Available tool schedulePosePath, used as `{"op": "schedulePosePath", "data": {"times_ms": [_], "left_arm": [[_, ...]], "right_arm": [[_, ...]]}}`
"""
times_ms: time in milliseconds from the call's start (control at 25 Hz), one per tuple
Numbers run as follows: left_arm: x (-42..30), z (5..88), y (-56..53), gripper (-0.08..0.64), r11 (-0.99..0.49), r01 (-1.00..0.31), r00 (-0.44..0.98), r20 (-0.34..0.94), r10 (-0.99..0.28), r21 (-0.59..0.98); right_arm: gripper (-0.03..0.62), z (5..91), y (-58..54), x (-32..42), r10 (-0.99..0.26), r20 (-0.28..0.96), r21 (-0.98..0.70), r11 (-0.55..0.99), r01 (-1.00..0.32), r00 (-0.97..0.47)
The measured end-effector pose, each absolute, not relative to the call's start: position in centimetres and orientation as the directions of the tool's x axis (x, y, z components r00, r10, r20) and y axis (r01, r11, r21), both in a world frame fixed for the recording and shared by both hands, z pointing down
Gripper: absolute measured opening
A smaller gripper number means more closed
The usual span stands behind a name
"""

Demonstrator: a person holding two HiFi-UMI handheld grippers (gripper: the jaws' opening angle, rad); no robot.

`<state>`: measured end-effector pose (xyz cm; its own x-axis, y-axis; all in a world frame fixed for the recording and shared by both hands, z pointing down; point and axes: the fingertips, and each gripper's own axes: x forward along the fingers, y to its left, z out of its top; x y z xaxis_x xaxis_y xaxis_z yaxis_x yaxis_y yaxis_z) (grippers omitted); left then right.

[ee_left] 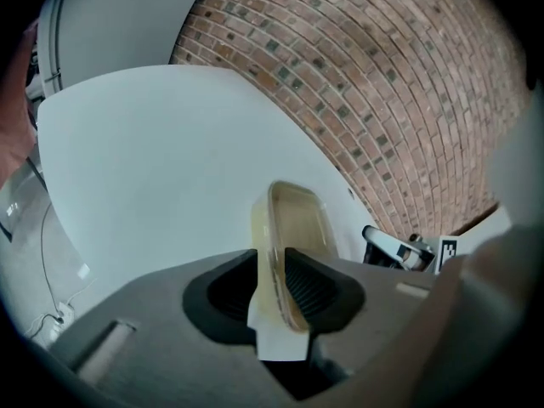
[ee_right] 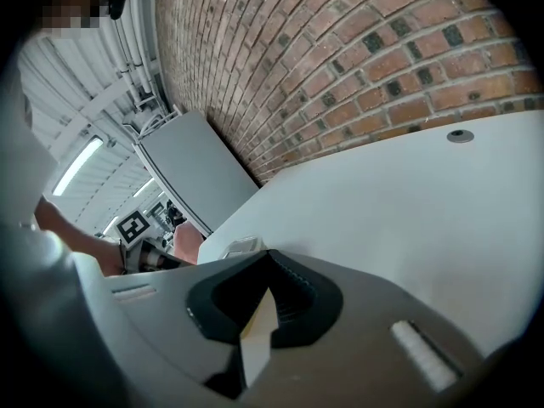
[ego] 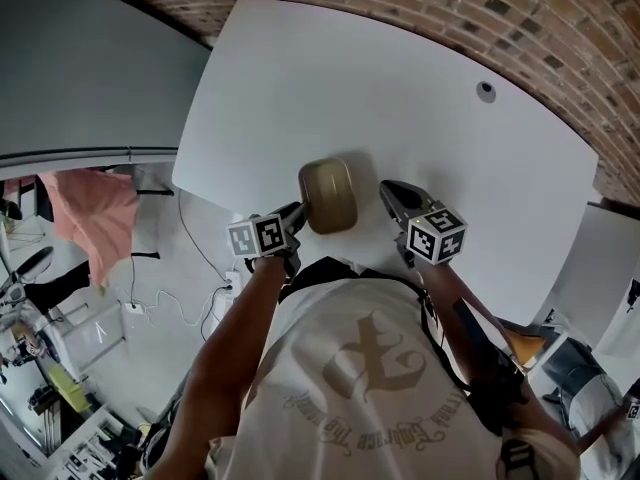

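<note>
While the left tool (ego: 298, 211) clamps the tray (ego: 328, 196) by its rim, seemingly to keep it level over the bench (ego: 400, 98), the right tool (ego: 388, 190) hovers just beside, shut and empty.

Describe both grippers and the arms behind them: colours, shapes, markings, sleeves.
Left gripper and right gripper: grey moulded bodies, black ribbed pads. Left marker cube and right marker cube: white with black square codes. Forearms bare; white T-shirt with a beige gothic emblem, black straps over the shoulders. No cables visible on the grippers.
</note>
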<state>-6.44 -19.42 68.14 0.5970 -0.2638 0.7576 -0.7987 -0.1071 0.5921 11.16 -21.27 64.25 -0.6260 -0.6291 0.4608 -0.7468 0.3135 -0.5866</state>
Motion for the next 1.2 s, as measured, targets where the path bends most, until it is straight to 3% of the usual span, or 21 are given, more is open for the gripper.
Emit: {"op": "schedulePosePath", "data": {"times_ms": [440, 1200], "left_arm": [[-6.1, 68.1, -19.8, 0.048, -0.028, -0.76, 0.63, 0.726, -0.277, 0.649], [-5.9, 65.4, -19.3, 0.038, -0.056, -0.708, 0.678, 0.654, -0.335, 0.704]], "right_arm": [[0.008, 64.9, -21.5, 11.8, -0.636, 0.466, -0.608, 0.275, -0.745, -0.615], [0.008, 63.9, -19.9, 12.0, -0.654, 0.453, -0.6, 0.279, -0.75, -0.606]]}}
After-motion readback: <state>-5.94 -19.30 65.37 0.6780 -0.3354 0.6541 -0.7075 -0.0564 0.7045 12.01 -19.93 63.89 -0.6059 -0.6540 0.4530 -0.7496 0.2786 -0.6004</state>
